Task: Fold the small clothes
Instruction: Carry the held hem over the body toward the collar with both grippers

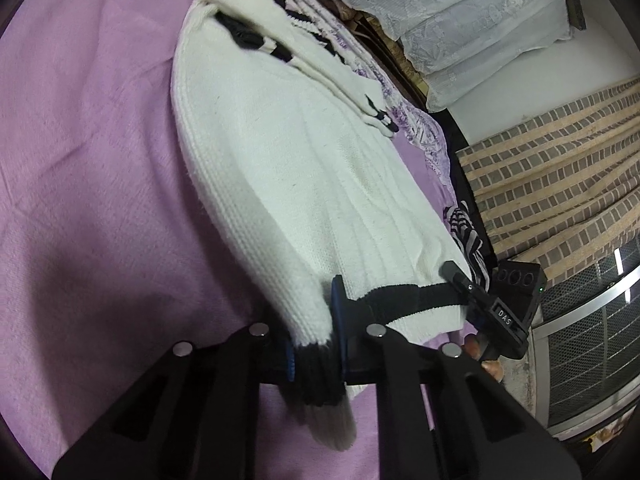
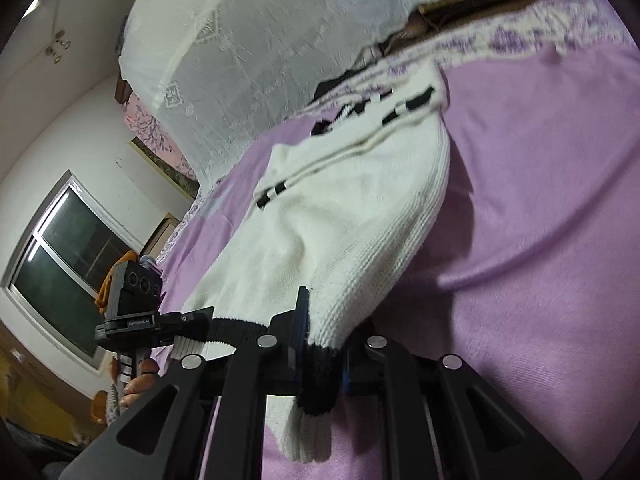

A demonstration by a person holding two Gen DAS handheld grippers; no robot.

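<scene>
left gripper (image 1: 316,344): clamped on white sweater (image 1: 280,152) black hem | right gripper (image 2: 322,360): clamped on hem's other corner | sweater: over purple bedspread (image 1: 80,140) | right view only: window (image 2: 60,272)

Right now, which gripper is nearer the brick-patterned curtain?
Right. The right gripper clamps the black hem of the sweater at the end toward the brick-patterned curtain. The left gripper clamps that hem's other end, farther away.
</scene>
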